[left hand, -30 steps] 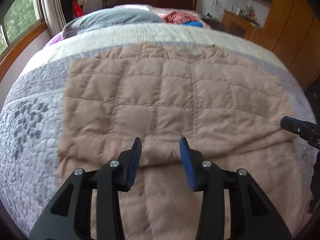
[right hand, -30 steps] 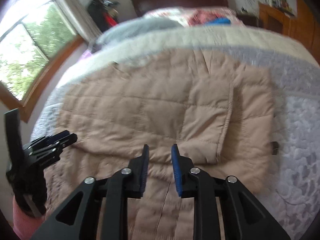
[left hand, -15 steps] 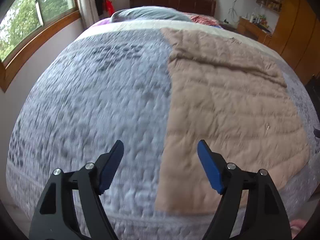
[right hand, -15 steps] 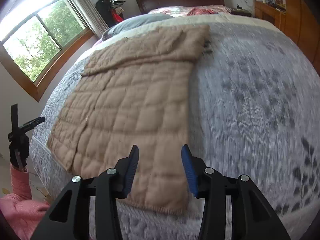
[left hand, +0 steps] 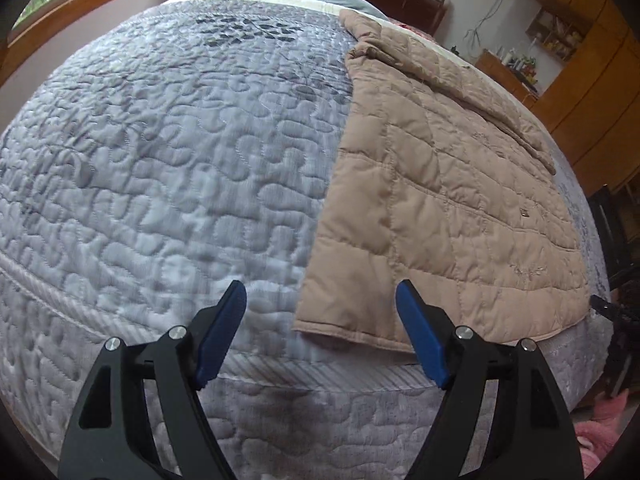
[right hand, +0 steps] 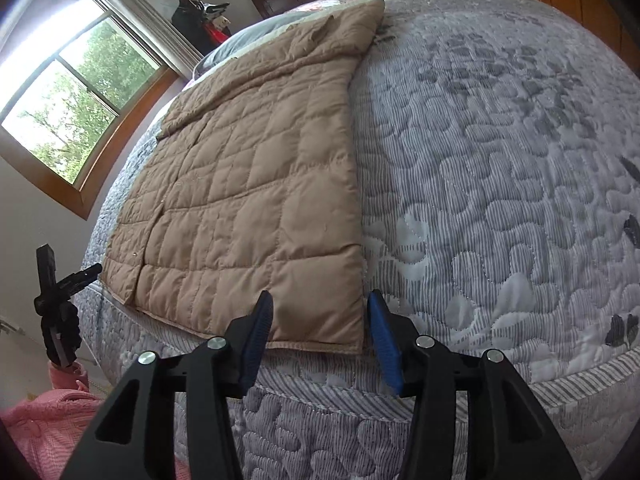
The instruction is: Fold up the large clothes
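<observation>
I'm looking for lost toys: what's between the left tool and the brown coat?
Only bare gray bedspread, in the left wrist view. The left tool, whose jaws have just opened wider, grips nothing; the brown coat lies ahead, untouched.

right gripper (right hand: 318, 334): jaws just opening, unclamped, over near corner | tan quilted coat (right hand: 256, 184): flat on grey bedspread (right hand: 500, 184) | left gripper (right hand: 86, 274): far-left

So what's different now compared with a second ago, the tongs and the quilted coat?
Both tongs moved apart, from over the middle of the tan quilted coat to its near corners. The left tongs and right tongs have just been opening; neither pair presses on the fabric. The coat stayed flat and folded on the grey bedspread.
</observation>
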Demonstrator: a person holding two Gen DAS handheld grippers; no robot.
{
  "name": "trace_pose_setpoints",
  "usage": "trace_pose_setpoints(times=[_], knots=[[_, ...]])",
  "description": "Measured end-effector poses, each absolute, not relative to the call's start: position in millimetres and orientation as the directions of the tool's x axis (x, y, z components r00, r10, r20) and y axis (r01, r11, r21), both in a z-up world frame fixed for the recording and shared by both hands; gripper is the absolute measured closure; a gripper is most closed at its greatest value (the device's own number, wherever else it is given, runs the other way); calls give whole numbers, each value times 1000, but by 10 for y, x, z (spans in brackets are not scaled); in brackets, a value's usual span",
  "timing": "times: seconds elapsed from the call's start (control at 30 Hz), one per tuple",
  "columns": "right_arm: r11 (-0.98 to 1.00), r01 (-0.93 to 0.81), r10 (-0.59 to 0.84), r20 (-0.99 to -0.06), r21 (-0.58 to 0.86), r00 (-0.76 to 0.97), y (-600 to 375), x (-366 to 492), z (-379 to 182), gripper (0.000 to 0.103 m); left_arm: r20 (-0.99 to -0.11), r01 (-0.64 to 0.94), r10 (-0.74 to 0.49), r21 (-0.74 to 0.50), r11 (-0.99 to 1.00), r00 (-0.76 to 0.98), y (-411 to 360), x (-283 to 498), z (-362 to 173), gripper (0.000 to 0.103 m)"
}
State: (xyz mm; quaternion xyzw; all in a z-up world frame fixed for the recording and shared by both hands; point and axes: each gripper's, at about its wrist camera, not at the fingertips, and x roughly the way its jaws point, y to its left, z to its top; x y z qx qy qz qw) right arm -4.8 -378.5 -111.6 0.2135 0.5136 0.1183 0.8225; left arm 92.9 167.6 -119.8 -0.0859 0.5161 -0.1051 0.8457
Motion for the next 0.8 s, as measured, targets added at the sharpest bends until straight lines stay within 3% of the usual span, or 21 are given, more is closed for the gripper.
trace_pose_setpoints(times=[0.23, 0.33, 0.4, 0.5, 0.8], knots=[[875, -4, 436, -783, 485, 444, -3727, 6, -1210, 55, -870, 122, -268, -239, 963, 414, 1459, 1001, -1290, 28], [884, -11, 422, -786, 468, 451, -3690, 36, -1214, 65, -871, 121, -271, -243, 962, 410, 1405, 1026, -1300, 44], [884, -22, 426, -783, 468, 454, -3679, 40, -1213, 78, -868, 111, -261, -236, 965, 422, 1400, 1031, -1295, 71], [882, -34, 431, -777, 470, 459, -3612, 44, -1203, 86, -857, 107, -295, -277, 955, 423, 1412, 1025, -1269, 87], [886, -43, 419, -756, 462, 503, -3619, -69, -1085, 90, -824, 122, -306, -282, 952, 476, 1416, 882, -1120, 91]])
